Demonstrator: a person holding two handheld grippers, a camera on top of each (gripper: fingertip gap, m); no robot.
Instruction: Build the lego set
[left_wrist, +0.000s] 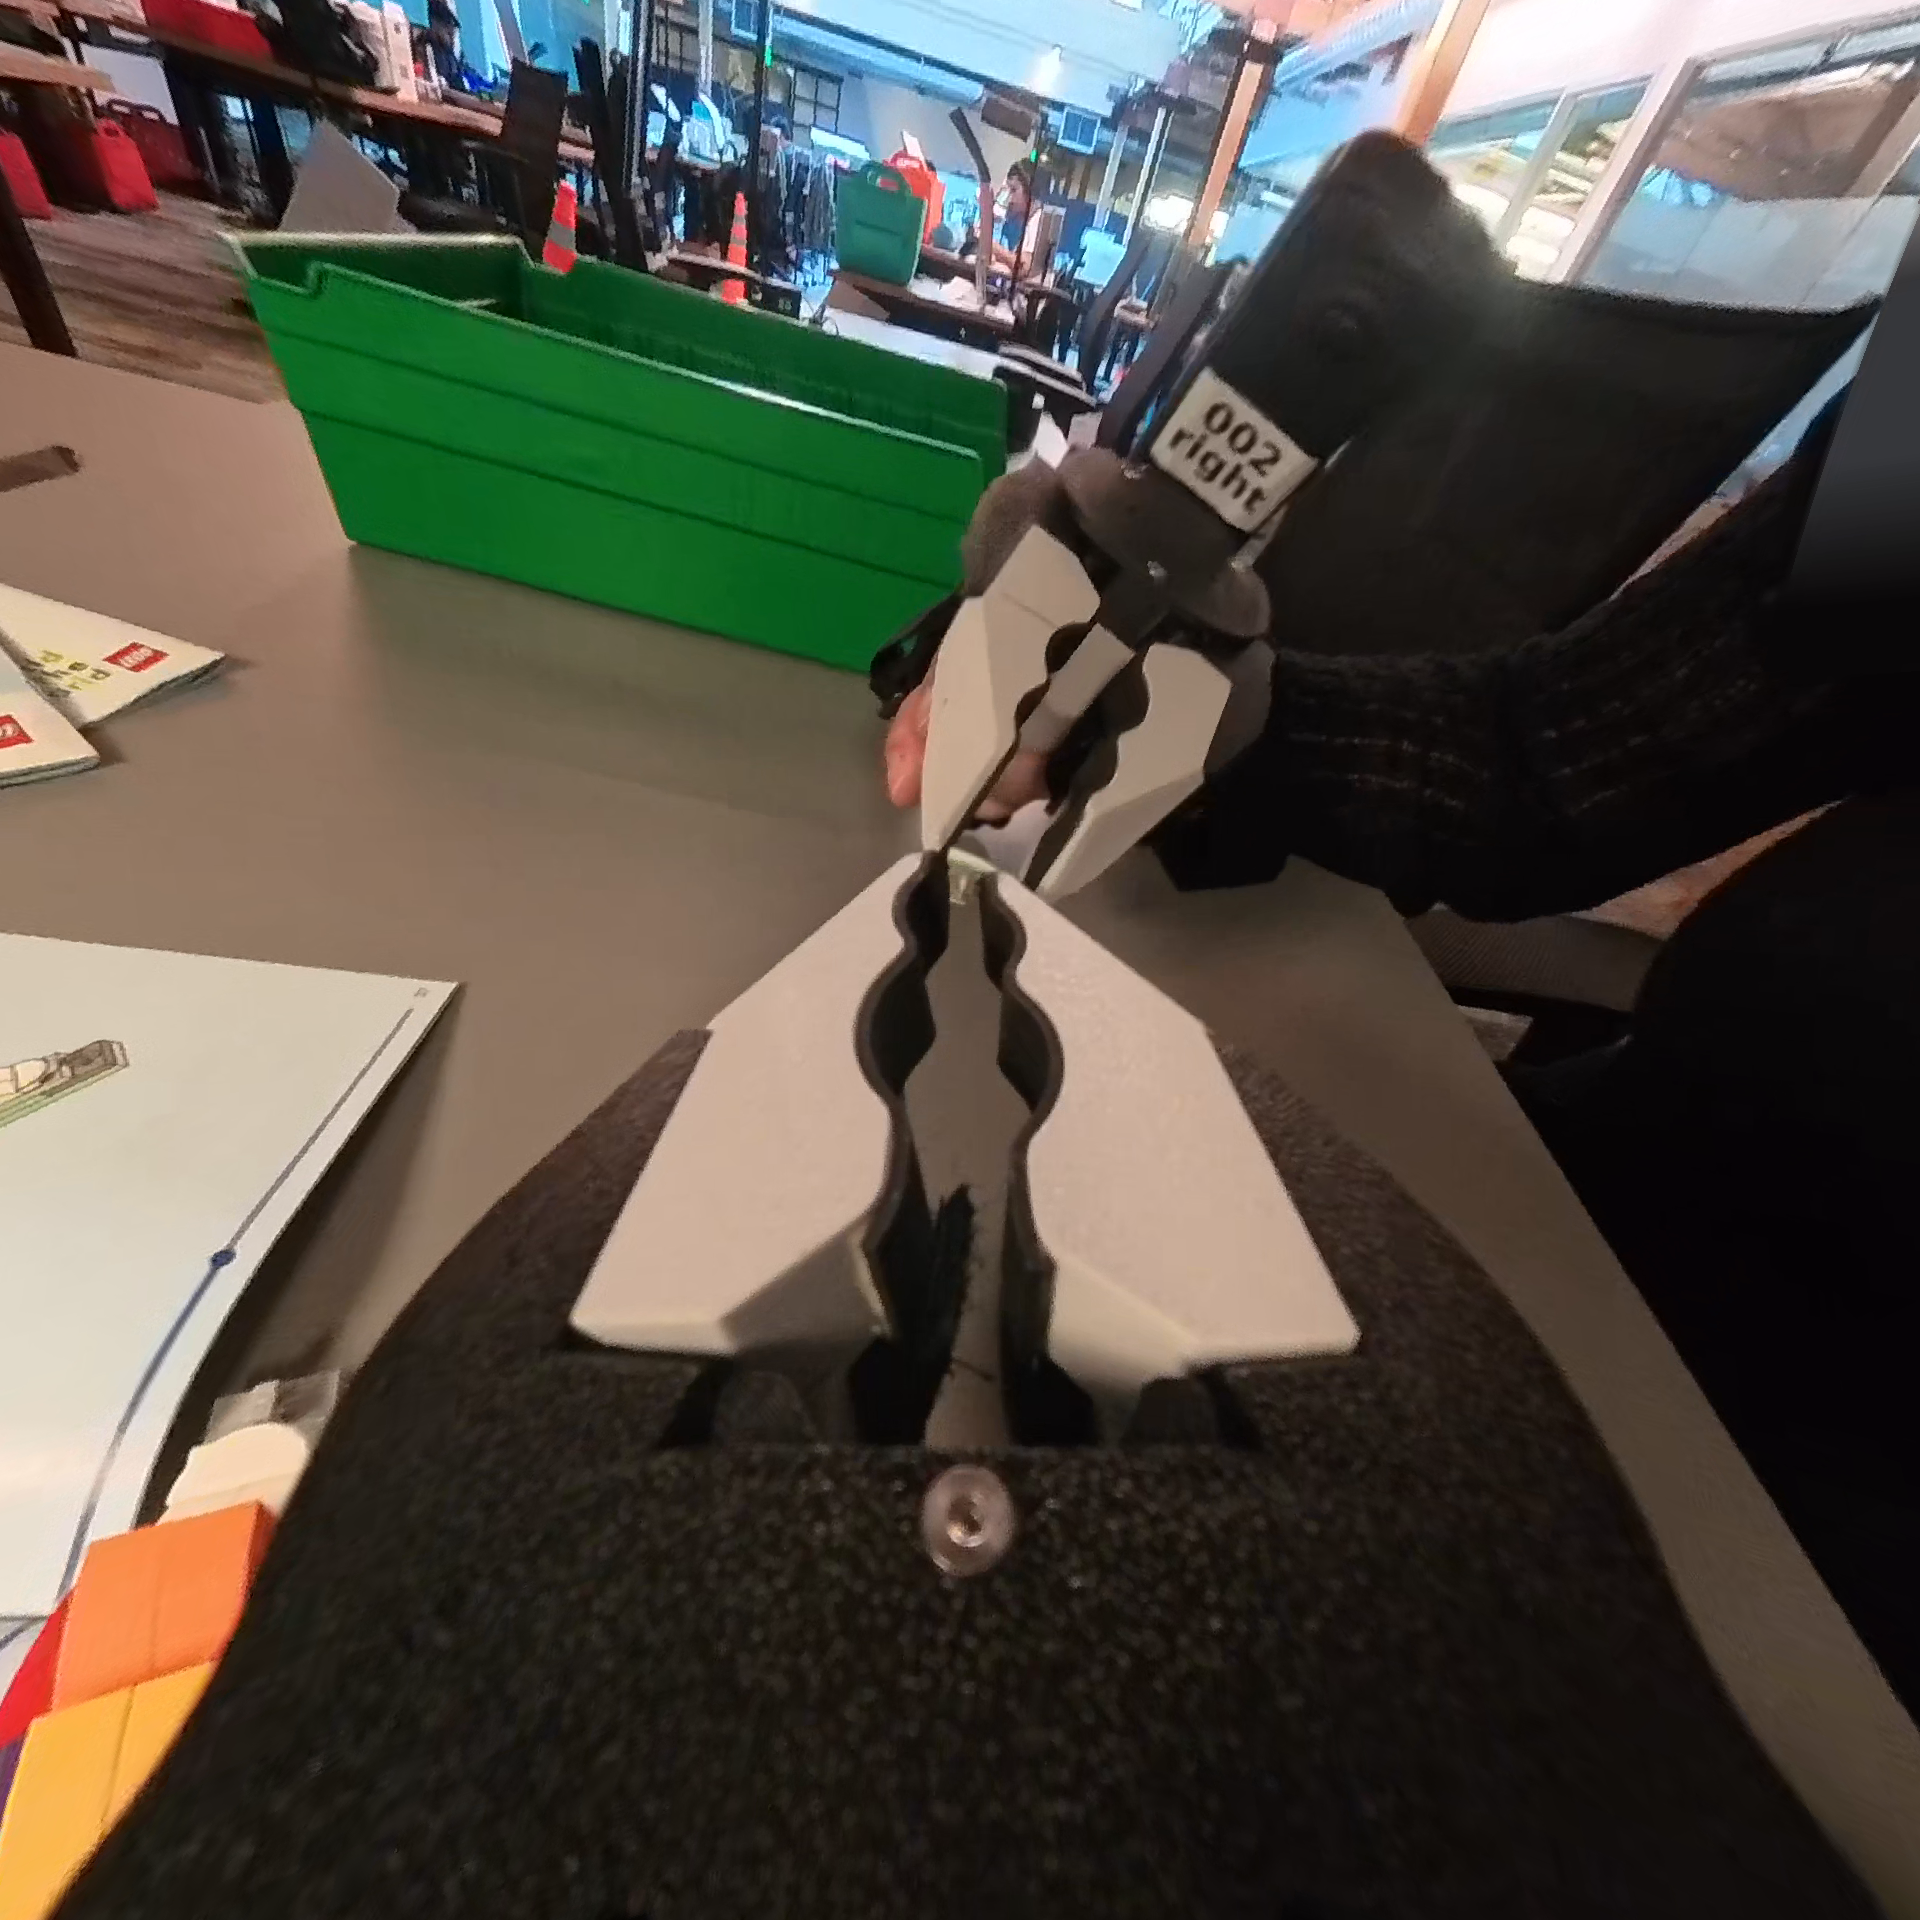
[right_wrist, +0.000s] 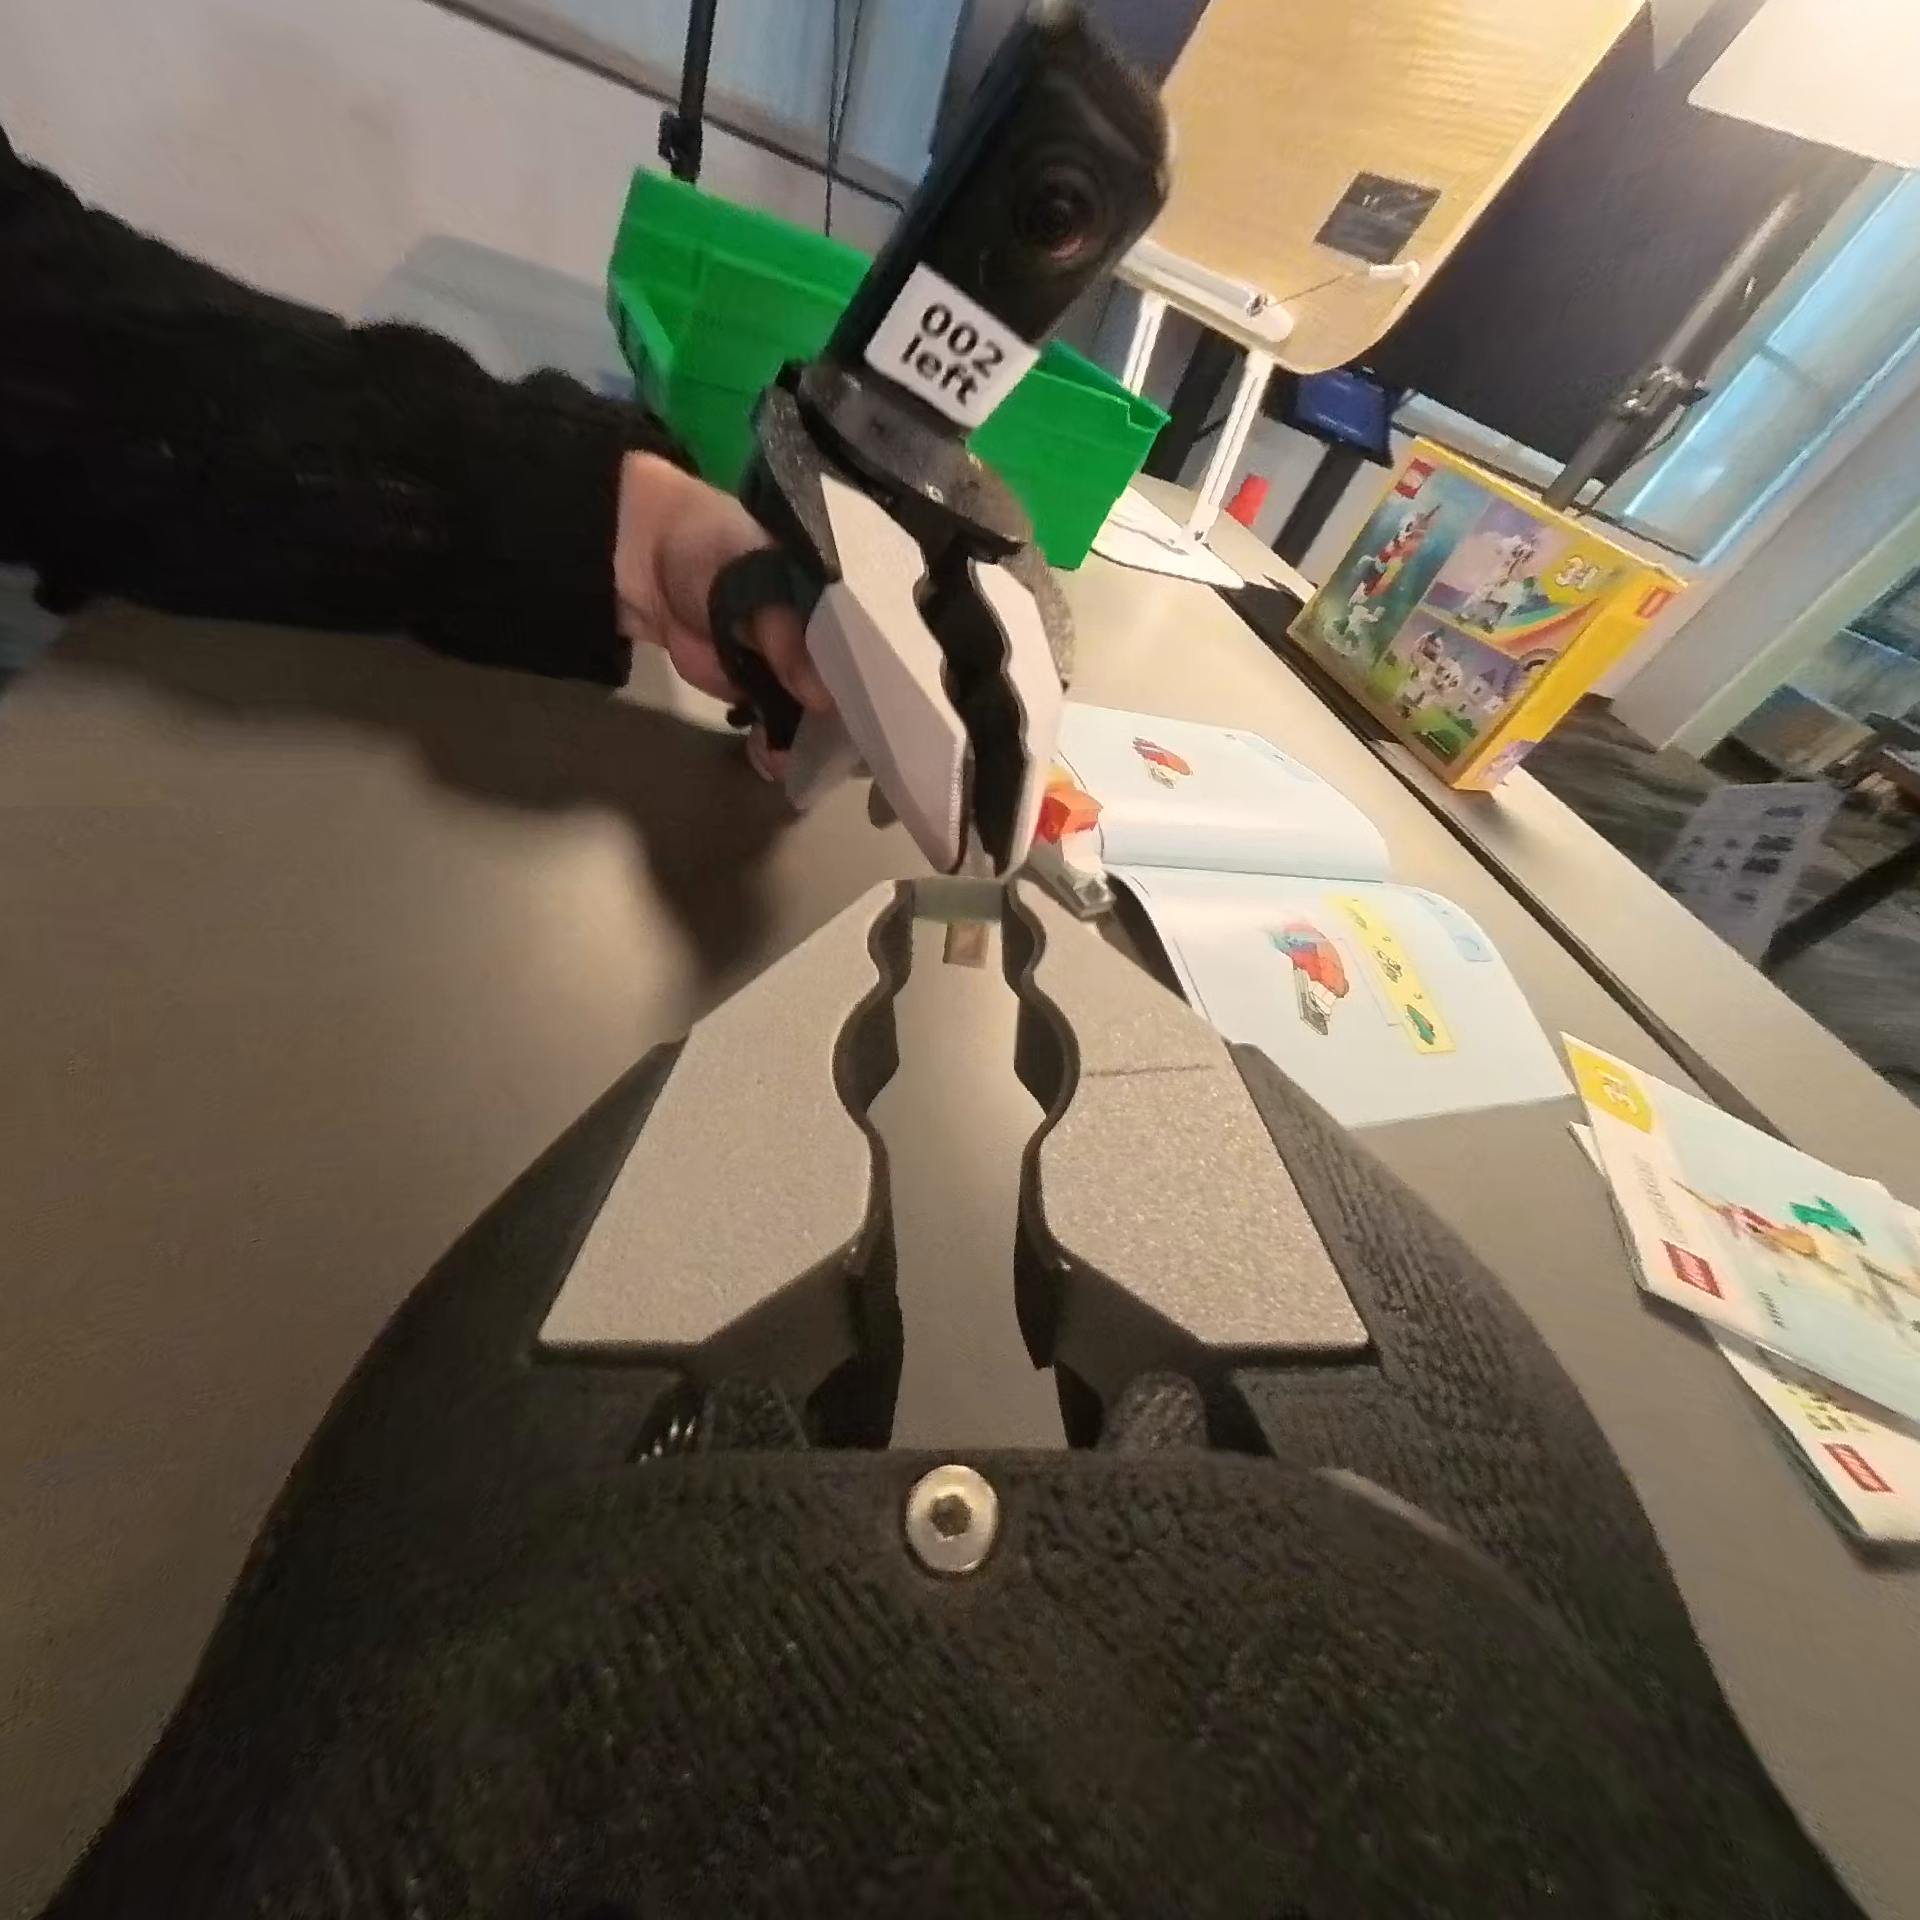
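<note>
Nearest in the left wrist view, a cluster of orange, yellow and white bricks lies at the bottom left, partly on an open instruction booklet spread on the grey table.

Just beyond, over the table's near right edge, the two claws meet tip to tip. The left gripper has its fingers drawn close together, pinching a small pale lego piece at the very tips. The right gripper comes down from the far right, held by a hand in a dark sleeve; its tips touch the same small piece.

In the right wrist view, the right gripper clamps a small grey-white piece between its tips, while the left gripper angles down onto it from above, fingers nearly together.

Farther left on the table lie closed booklets. A green bin stands at the far side. In the right wrist view, a yellow lego box sits far right.
</note>
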